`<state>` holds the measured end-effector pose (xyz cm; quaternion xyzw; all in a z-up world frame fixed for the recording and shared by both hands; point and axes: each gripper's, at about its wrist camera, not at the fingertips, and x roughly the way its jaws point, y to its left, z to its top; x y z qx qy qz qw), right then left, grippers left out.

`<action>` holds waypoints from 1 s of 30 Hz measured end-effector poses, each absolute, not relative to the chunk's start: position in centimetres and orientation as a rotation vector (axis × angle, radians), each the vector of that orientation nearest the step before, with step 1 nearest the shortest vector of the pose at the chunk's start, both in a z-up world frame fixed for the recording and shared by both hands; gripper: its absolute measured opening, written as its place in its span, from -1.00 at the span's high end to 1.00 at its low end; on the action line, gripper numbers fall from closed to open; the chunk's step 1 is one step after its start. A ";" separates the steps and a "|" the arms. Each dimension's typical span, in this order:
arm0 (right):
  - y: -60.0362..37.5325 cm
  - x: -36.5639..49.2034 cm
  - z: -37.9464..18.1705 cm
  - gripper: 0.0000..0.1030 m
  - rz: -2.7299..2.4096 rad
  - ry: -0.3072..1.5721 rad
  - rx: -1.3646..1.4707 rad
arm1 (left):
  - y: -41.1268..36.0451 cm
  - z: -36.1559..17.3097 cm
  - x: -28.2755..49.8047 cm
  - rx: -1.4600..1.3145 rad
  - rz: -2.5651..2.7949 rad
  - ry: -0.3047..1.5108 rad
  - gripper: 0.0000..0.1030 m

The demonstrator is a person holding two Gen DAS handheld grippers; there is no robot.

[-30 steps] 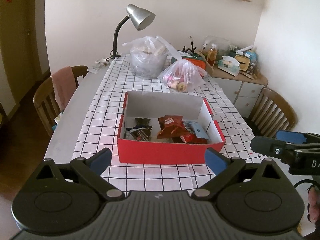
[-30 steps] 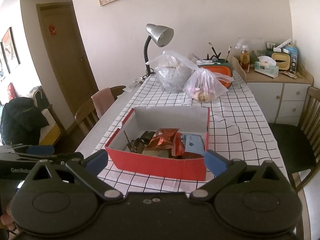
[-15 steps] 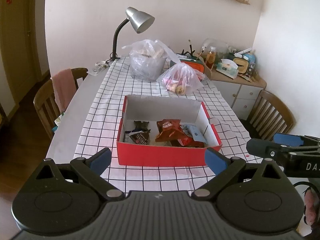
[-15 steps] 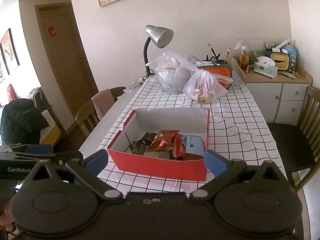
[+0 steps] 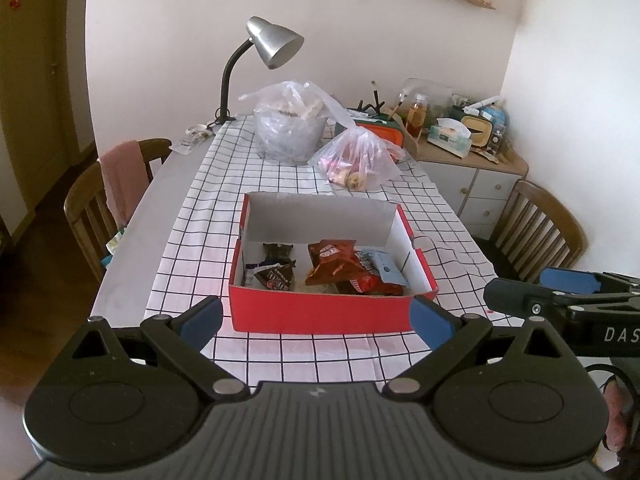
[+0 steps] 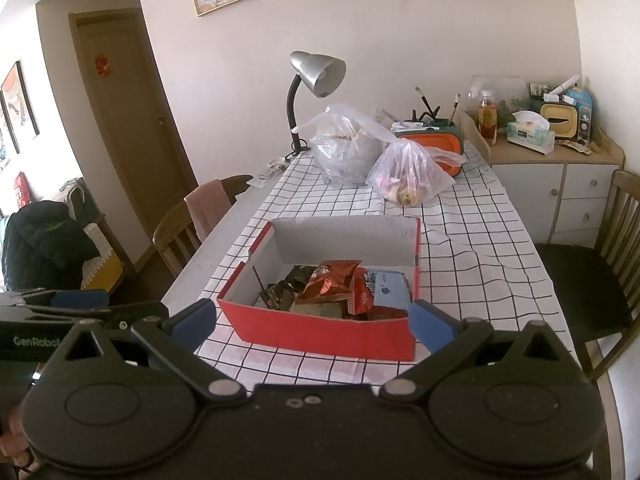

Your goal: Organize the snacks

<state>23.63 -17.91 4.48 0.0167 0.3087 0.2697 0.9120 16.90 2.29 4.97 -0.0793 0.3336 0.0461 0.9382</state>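
Left wrist view: left gripper (image 5: 316,320) and right gripper (image 6: 313,320) both spread wide, empty, hovering short of the table edge. Red open cardboard box (image 5: 320,314) on the black-grid white tablecloth (image 5: 192,240); its near wall hides part of the crumpled snack packets (image 5: 334,266). Beyond, two clear plastic bags (image 5: 358,158), contents indistinct.

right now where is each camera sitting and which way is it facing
Left wrist: rides the left gripper, jaws open, facing down the table at the red box; the right gripper shows at its right edge.
Right wrist: rides the right gripper, jaws open, facing the same box from further right; the left gripper shows at its left edge.
Shared: box, lamp, plastic bags.
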 end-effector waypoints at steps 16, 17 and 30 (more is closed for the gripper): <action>-17.8 23.2 4.3 -1.00 0.545 0.644 0.043 | 2.4 5.0 16.7 -0.153 0.087 0.686 -0.95; -17.9 23.2 4.2 -1.00 0.544 0.644 0.043 | 2.3 5.0 16.7 -0.152 0.087 0.685 -0.95; -18.1 22.9 4.1 -1.00 0.536 0.647 0.050 | 2.0 5.1 16.7 -0.133 0.077 0.685 -0.95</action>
